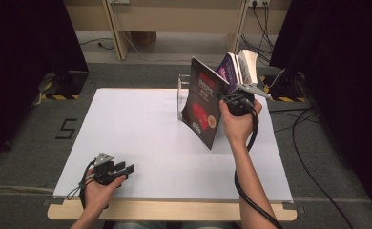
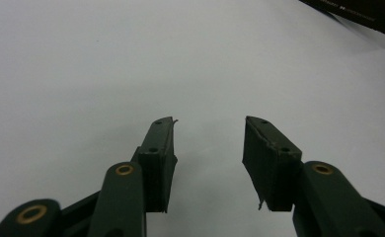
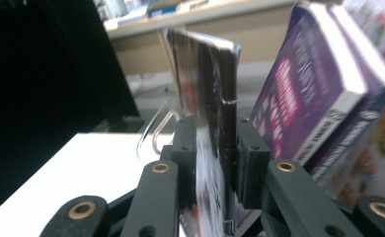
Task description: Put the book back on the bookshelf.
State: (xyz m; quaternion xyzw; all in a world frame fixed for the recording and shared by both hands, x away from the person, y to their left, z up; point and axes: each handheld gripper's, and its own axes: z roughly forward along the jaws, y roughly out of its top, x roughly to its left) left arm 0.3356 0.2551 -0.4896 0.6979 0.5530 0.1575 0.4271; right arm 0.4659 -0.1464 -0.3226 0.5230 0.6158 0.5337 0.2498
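The right tool [image 1: 229,99], held out on a nearly straight forearm at the far right of the white surface [image 1: 141,138], grasps the thin black book with red cover art [image 1: 203,107] by its edge. The book stands tilted, its lower corner on the surface, beside the purple-spined books [image 1: 234,69]. The left tool [image 1: 124,168] rests low at the near left corner, released, nothing between its pads.
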